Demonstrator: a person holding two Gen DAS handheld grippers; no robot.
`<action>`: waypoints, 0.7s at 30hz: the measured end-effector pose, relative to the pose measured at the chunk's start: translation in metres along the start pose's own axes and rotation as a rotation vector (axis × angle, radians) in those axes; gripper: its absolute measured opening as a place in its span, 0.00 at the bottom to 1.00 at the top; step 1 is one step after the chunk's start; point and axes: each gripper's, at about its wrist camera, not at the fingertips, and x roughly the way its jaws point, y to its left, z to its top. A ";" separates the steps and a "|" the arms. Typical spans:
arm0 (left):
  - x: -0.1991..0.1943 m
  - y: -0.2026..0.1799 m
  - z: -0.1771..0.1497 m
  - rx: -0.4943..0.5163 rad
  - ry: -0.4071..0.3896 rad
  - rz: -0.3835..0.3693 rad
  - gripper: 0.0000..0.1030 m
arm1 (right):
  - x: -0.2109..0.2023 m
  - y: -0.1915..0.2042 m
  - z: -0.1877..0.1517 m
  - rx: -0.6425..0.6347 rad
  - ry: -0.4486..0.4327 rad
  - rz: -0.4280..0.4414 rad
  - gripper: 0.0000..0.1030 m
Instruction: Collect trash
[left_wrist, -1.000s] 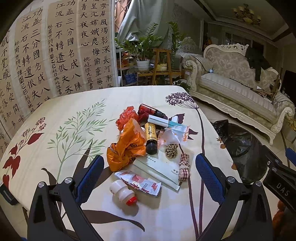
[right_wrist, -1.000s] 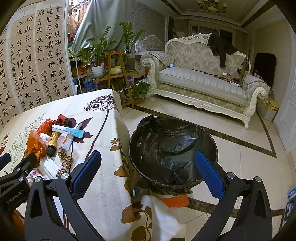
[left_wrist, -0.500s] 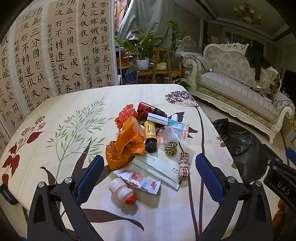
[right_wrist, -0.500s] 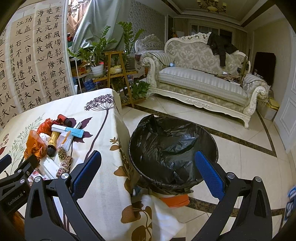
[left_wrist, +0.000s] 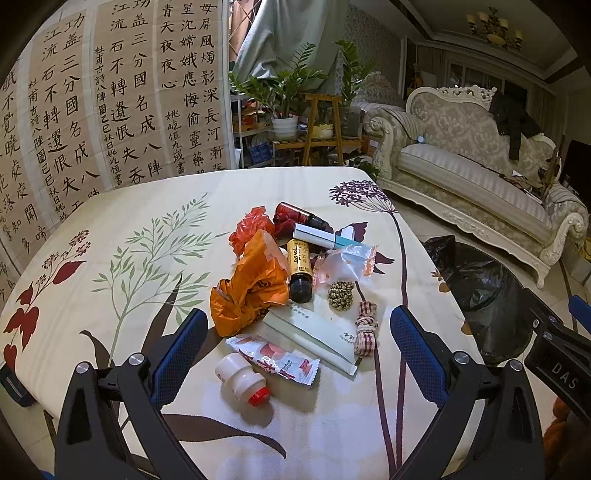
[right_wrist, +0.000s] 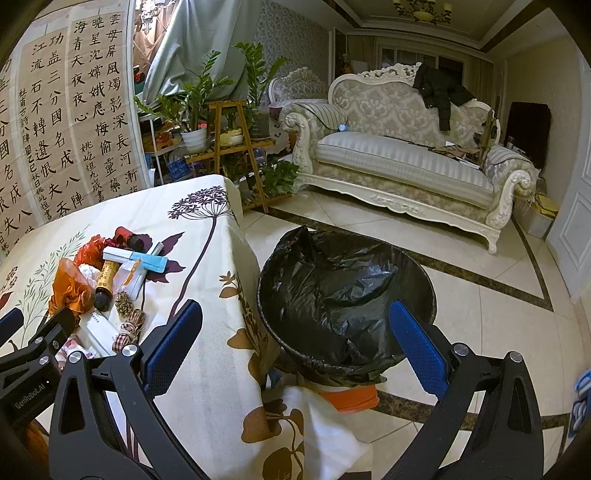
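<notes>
Left gripper (left_wrist: 295, 343) spread wide, nothing between the blue pads (left_wrist: 181, 347), hovering over the near side of the trash pile on the floral tablecloth (left_wrist: 110, 229). Landmark: brown glass bottle (left_wrist: 299, 269) with yellow label, lying mid-pile. Just left of it, crumpled orange plastic bag (left_wrist: 247, 291), touching. Behind it, red crumpled wrapper (left_wrist: 251, 227), dark red bottle (left_wrist: 295, 218) and white-and-blue box (left_wrist: 321, 236). Right of it, clear candy wrapper (left_wrist: 345, 264) with orange edges; knotted tan rope ball (left_wrist: 340, 294) just beside its cap end. Nearer than it, pale green flat packet (left_wrist: 317, 332), checked cloth knot (left_wrist: 365, 326) at the packet's right edge, red-and-white snack wrapper (left_wrist: 273, 356), and small white bottle (left_wrist: 242, 380) with red cap, on its side (closest to the left gripper, roughly between its fingers but not touched).

Right gripper (right_wrist: 295, 343) also wide apart and empty, held above the table corner and the black-lined trash bin (right_wrist: 347, 291) on the tile floor, well right of the brown bottle. Bin liner open; contents hard to make out. Sofa (right_wrist: 402, 162) beyond the bin.
</notes>
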 end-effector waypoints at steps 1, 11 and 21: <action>0.000 0.000 0.000 0.000 0.000 -0.001 0.93 | 0.000 0.000 0.000 0.000 0.000 0.000 0.96; 0.001 -0.002 -0.003 0.001 0.008 -0.007 0.93 | 0.001 0.000 -0.001 0.002 0.005 0.000 0.96; 0.004 -0.002 -0.004 0.002 0.032 -0.015 0.93 | 0.007 0.004 -0.009 0.008 0.024 0.001 0.96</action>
